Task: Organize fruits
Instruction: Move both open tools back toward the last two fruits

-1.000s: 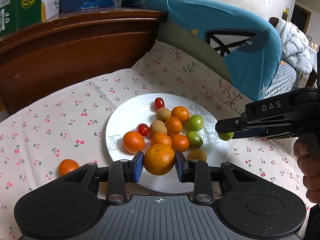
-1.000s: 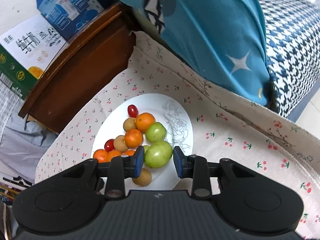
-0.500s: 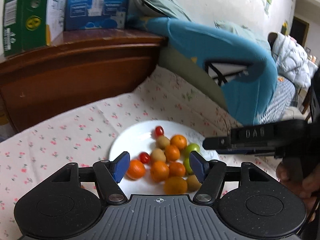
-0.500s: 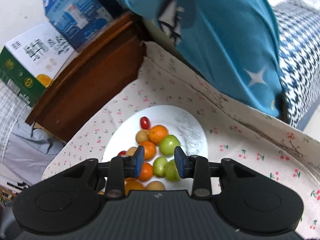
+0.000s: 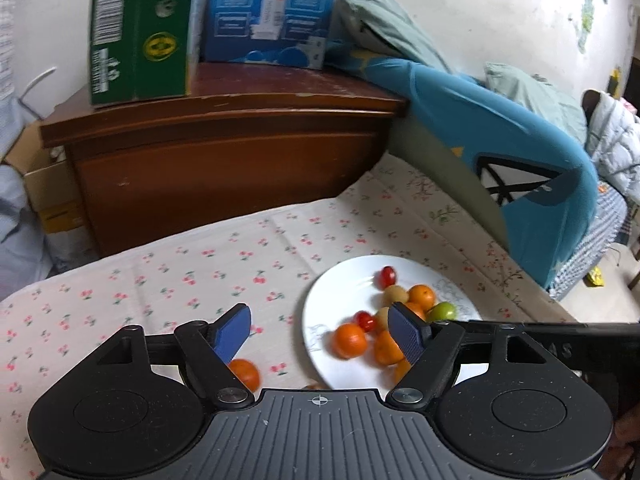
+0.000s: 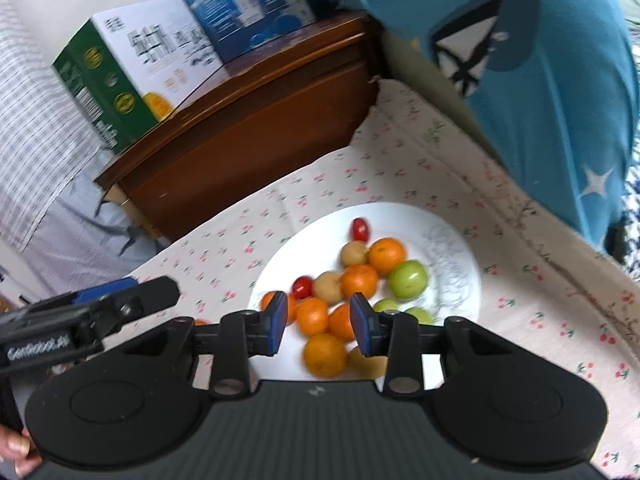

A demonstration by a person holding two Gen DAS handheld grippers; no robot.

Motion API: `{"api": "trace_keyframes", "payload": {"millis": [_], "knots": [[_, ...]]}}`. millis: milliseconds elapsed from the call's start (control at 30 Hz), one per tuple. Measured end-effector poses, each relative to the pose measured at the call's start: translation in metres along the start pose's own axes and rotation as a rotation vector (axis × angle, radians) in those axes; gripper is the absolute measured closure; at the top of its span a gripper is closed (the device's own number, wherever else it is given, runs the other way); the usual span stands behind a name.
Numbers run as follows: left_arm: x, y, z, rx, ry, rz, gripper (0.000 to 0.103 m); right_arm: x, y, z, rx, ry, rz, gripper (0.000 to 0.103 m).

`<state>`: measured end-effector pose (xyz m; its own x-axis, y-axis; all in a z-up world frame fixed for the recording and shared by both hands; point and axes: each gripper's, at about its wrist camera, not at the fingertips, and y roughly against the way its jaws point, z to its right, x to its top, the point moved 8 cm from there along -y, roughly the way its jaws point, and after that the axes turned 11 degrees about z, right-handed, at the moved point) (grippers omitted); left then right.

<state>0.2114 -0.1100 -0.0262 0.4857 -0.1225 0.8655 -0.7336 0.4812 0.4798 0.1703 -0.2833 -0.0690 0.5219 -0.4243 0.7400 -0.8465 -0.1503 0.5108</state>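
My left gripper (image 5: pixel 320 330), fingers just spread, and right gripper (image 6: pixel 319 320), marked "GenRobot.AI", fingers slightly parted, grasp nothing; the fruits (image 6: pixel 360 280) lie on the white plate (image 6: pixel 460 248), 1 orange (image 5: pixel 245 374) beside it.

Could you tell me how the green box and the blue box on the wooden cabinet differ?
The green box is green with a white face and yellow emblems; the blue box is blue with white panels. The green box stands at the cabinet's left end; the blue box sits to its right. Both are printed cartons.
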Motion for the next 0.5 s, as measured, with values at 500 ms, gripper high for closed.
{"api": "trace_keyframes", "payload": {"millis": [500], "knots": [[-0.008, 0.001, -0.033, 0.07, -0.046, -0.043, 0.027, -0.041, -0.015, -0.054, 0.143, 0.096, -0.089, 0.067]]}}
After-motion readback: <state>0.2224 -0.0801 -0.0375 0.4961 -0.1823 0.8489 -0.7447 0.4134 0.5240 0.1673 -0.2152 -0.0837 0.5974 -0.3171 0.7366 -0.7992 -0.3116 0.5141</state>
